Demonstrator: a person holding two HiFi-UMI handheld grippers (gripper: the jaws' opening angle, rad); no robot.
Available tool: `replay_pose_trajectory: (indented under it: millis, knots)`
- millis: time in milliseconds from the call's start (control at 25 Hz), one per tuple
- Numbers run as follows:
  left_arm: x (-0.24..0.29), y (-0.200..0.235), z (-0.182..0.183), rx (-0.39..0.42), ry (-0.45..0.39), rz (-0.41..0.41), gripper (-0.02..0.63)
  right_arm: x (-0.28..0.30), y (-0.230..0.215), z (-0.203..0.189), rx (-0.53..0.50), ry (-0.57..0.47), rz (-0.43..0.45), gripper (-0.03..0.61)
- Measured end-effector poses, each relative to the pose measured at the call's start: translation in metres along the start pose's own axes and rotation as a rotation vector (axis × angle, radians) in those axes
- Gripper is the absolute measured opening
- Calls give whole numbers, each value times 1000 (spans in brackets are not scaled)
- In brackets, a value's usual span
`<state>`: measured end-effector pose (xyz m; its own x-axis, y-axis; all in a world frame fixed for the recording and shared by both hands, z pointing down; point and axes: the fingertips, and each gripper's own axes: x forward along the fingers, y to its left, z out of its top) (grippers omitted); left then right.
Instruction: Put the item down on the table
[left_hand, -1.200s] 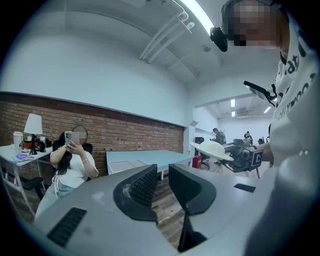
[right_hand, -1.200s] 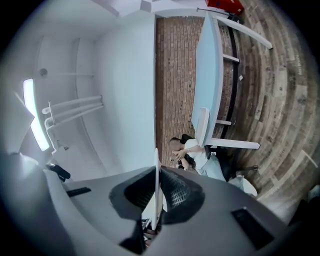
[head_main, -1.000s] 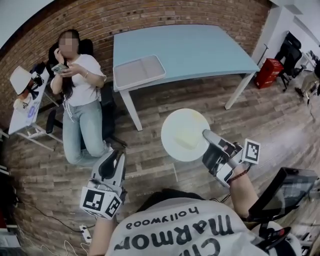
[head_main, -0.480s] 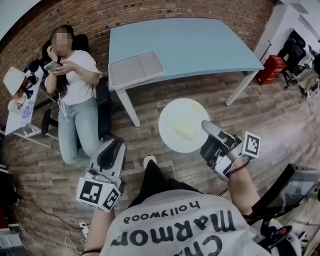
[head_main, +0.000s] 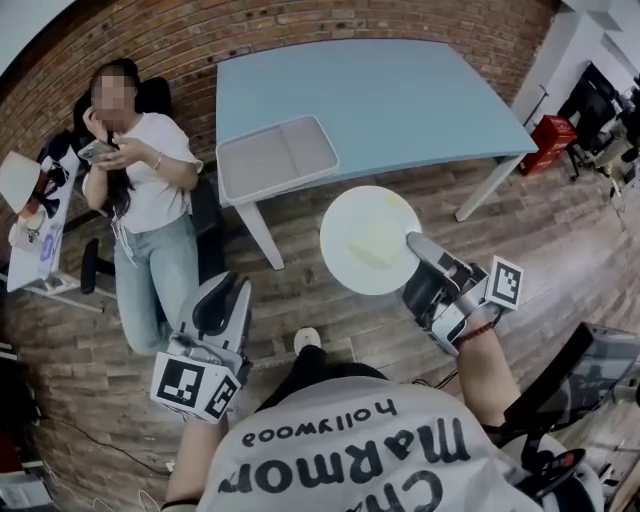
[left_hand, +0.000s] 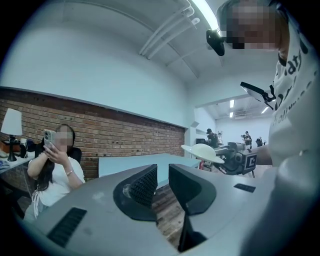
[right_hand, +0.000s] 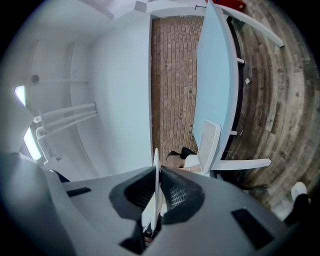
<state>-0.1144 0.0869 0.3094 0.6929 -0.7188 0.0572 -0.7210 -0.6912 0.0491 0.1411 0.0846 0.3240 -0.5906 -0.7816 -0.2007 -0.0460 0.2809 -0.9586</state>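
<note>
Head view: our right tongs (head_main: 418, 250) hold the plate (head_main: 365, 238) by its rim, mid-frame, over the floor (head_main: 300, 262), short of the counter (head_main: 400, 90) at top. Left tongs (head_main: 222, 305) sit lower left. Left gripper view: jaws parted, nothing btwn. Right gripper view: jaws clenched on the plate's edge. Risk, we reckon: a rim-only pinch lets it tip or slip w/ any jolt, and a low approach clips the counter's edge.
</note>
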Motion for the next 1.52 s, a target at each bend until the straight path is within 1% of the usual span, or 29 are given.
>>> replay_pose_trajectory:
  millis: [200, 400, 520, 640, 720, 840, 1000, 1160, 1240, 1320, 1400, 1520]
  knots:
    - [31, 46, 10, -33, -18, -22, 72, 43, -12, 21, -5, -14, -16, 25]
    - [63, 92, 22, -23, -23, -72, 69, 88, -25, 41, -6, -44, -31, 25]
    - [82, 122, 20, -23, -1, -106, 69, 116, -32, 49, -15, -65, -32, 25]
    - [102, 142, 11, -38, 25, -147, 69, 133, -43, 57, -18, -90, -41, 25]
    - [113, 148, 8, -66, 29, -176, 69, 136, -50, 60, -5, -107, -50, 25]
    - [127, 150, 2, -97, 38, -196, 68, 137, -53, 62, 9, -117, -67, 25]
    - [137, 149, -1, -108, 56, -233, 69, 149, -58, 60, 15, -113, -90, 25]
    - [141, 150, -7, -116, 65, -282, 67, 167, -67, 52, 43, -92, -102, 25]
    - [143, 153, -13, -104, 79, -267, 69, 171, -73, 51, 54, -88, -107, 25]
    - [145, 161, -17, -101, 87, -228, 67, 172, -81, 54, 63, -88, -114, 25]
    - [147, 167, -20, -114, 90, -198, 58, 173, -89, 58, 70, -89, -121, 25]
    - [154, 173, -25, -133, 95, -175, 55, 177, -99, 65, 81, -88, -120, 25]
